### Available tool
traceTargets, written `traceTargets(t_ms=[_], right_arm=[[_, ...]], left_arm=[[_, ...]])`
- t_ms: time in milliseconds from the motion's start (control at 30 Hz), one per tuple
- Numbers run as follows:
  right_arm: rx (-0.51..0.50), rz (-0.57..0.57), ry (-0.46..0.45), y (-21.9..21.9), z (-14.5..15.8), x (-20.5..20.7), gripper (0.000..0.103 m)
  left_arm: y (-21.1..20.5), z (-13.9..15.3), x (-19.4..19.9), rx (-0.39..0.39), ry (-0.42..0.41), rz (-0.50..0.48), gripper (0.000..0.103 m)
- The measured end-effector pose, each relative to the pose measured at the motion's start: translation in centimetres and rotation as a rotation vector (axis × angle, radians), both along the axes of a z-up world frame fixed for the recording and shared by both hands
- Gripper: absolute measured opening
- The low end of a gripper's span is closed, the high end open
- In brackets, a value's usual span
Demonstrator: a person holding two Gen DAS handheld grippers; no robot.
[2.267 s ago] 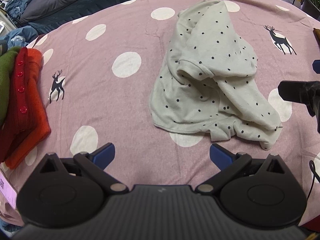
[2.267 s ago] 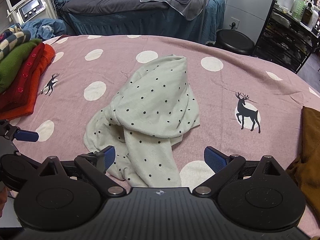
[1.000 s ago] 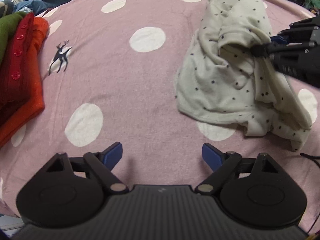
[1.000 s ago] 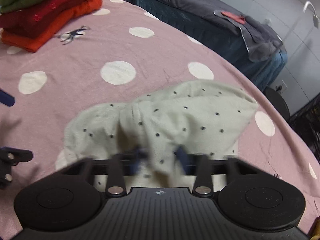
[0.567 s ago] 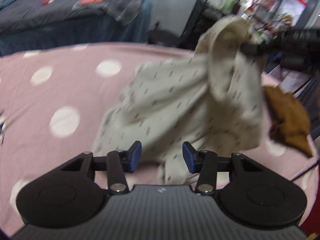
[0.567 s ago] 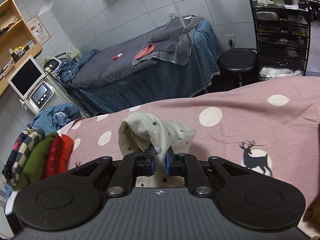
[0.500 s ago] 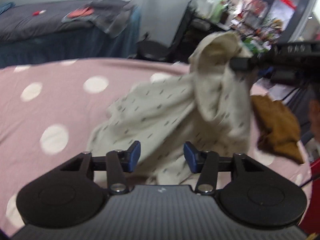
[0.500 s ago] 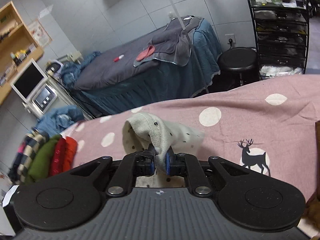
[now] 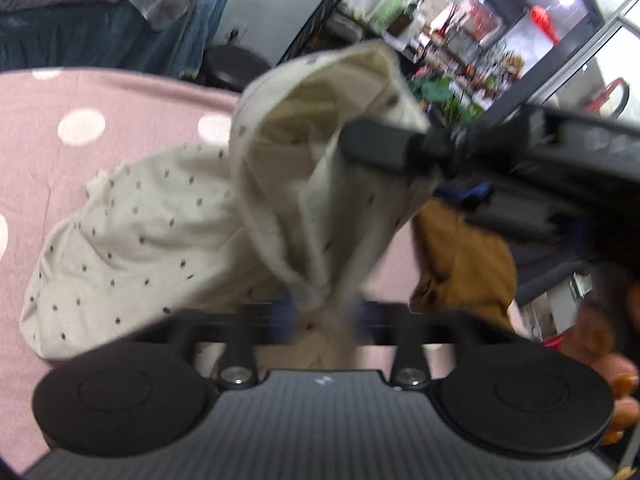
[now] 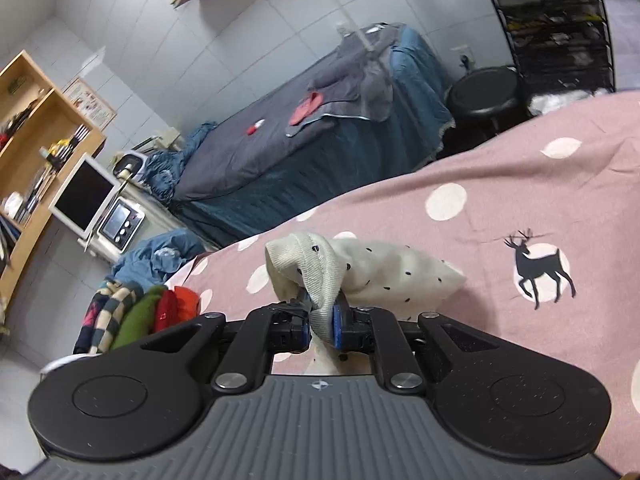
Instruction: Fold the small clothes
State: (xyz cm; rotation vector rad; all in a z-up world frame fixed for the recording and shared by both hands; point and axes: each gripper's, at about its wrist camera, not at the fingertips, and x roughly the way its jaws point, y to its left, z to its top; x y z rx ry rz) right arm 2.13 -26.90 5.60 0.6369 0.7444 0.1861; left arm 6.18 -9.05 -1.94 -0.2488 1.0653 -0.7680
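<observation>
A cream garment with small black dots (image 9: 160, 232) is lifted off the pink spotted bedspread (image 9: 80, 120). My right gripper (image 10: 321, 326) is shut on a ribbed edge of the dotted garment (image 10: 320, 280) and holds it up; that gripper also shows in the left wrist view (image 9: 380, 148) at the top of the raised cloth. My left gripper (image 9: 322, 314) is blurred, with its fingers close together around a hanging fold of the garment. The lower part of the garment still trails on the bedspread.
A brown garment (image 9: 460, 256) lies on the bedspread to the right. A stack of folded clothes, red, green and striped (image 10: 136, 316), sits at the far left edge. A dark massage bed (image 10: 304, 148), a stool (image 10: 484, 96) and shelves stand beyond.
My left gripper has moved in on the hanging cloth and its fingers have closed toward each other. My right gripper has kept its hold and tilted, with the garment raised.
</observation>
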Motion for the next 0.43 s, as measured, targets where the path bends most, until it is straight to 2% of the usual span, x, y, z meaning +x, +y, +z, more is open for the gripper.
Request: traceTargets(t_ms=[100, 167, 233, 333, 433], right_arm=[[-0.025, 0.011, 0.003, 0.3, 0.0, 0.0, 0.024], [-0.025, 0.013, -0.008, 0.0, 0.0, 0.0, 0.028], [-0.067, -0.002, -0.017, -0.2, 0.0, -0.2, 0.043], [-0.158, 0.013, 0.000, 0.0, -0.6, -0.1, 0.045], [-0.201, 0.096, 0.018, 0.9, -1.9, 0.6, 0.051]], left_arm=[[1.7, -0.6, 0.4, -0.003, -0.017, 0.086, 0.003], [3.4, -0.3, 0.7, 0.035, -0.064, 0.144, 0.003], [5.8, 0.4, 1.2, 0.076, -0.110, 0.211, 0.003], [9.4, 1.0, 2.1, 0.170, -0.152, 0.288, 0.003], [11.6, 1.1, 2.6, 0.195, -0.144, 0.322, 0.003]])
